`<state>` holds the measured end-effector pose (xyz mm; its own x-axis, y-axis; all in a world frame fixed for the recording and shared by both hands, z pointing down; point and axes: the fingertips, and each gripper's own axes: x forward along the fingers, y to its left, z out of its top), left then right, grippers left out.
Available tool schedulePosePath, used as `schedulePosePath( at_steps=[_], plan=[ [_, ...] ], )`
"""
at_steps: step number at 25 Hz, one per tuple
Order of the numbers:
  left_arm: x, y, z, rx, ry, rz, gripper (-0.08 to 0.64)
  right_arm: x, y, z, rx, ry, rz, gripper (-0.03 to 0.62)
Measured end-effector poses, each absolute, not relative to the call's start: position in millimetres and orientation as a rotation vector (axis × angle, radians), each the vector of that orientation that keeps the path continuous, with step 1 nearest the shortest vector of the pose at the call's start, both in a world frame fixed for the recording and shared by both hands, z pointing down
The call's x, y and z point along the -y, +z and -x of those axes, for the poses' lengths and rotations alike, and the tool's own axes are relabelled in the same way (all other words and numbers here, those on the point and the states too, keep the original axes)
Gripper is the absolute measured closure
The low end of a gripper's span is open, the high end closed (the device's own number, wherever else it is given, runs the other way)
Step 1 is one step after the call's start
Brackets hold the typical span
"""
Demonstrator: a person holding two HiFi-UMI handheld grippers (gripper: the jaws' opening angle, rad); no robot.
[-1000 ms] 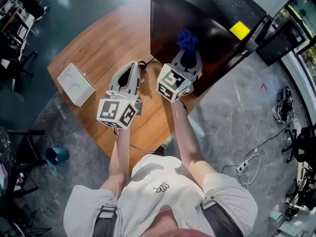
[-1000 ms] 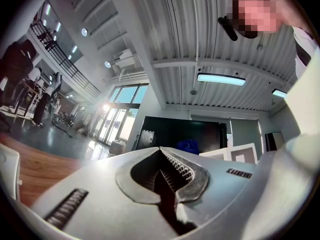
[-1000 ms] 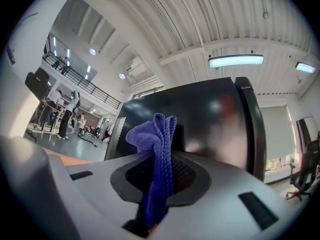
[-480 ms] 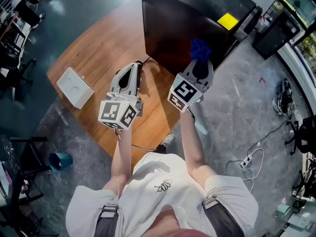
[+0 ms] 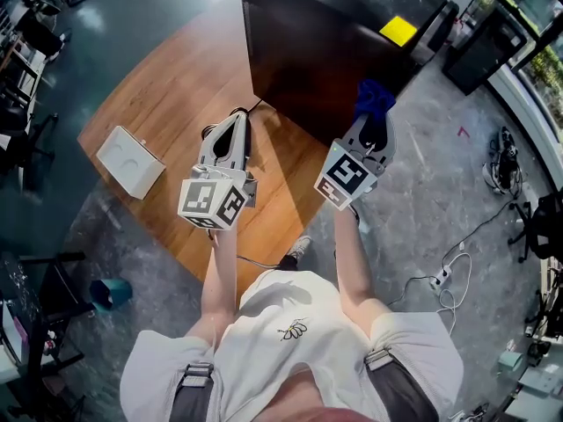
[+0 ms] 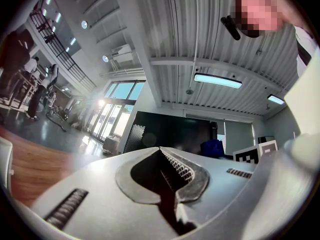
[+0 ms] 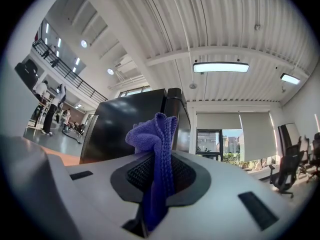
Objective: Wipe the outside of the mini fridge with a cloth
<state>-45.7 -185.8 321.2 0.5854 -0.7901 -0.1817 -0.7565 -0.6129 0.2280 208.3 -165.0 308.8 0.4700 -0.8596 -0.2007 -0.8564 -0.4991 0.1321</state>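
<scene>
Two jaws of the right gripper (image 7: pixel 159 154) (image 5: pixel 372 117) clamp a crumpled blue cloth (image 7: pixel 155 133) (image 5: pixel 374 97) at the four o'clock corner of a black boxy mini fridge (image 5: pixel 321 51) (image 7: pixel 127 126); the left gripper (image 6: pixel 162 153) (image 5: pixel 236 123), at its nine o'clock over a brown wooden table (image 5: pixel 171 104), is closed, empty.

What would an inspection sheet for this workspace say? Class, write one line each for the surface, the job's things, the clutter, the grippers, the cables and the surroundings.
Surface: wooden table.
Job's things: black mini fridge on the table's far end; blue cloth at its near corner, contact unclear.
Clutter: white box on the table; yellow note on the fridge top.
Grippers: right gripper shut on the cloth; left gripper shut, empty.
Cables: white power strip with leads on the floor.
Surroundings: grey floor; teal bin.
</scene>
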Motion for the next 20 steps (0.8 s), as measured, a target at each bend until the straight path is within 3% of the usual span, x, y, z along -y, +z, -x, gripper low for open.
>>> schedulePosePath(
  at_steps=[14,20],
  plan=[
    [182,321,37,1.277,-0.377,-2.712,0.555,143,309,-235,1.475,-0.358,-2.739,0.529],
    [187,322,33,1.277,-0.367,-2.716,0.555,147,301,-201,1.588,-0.464,-2.621,0.529]
  ],
)
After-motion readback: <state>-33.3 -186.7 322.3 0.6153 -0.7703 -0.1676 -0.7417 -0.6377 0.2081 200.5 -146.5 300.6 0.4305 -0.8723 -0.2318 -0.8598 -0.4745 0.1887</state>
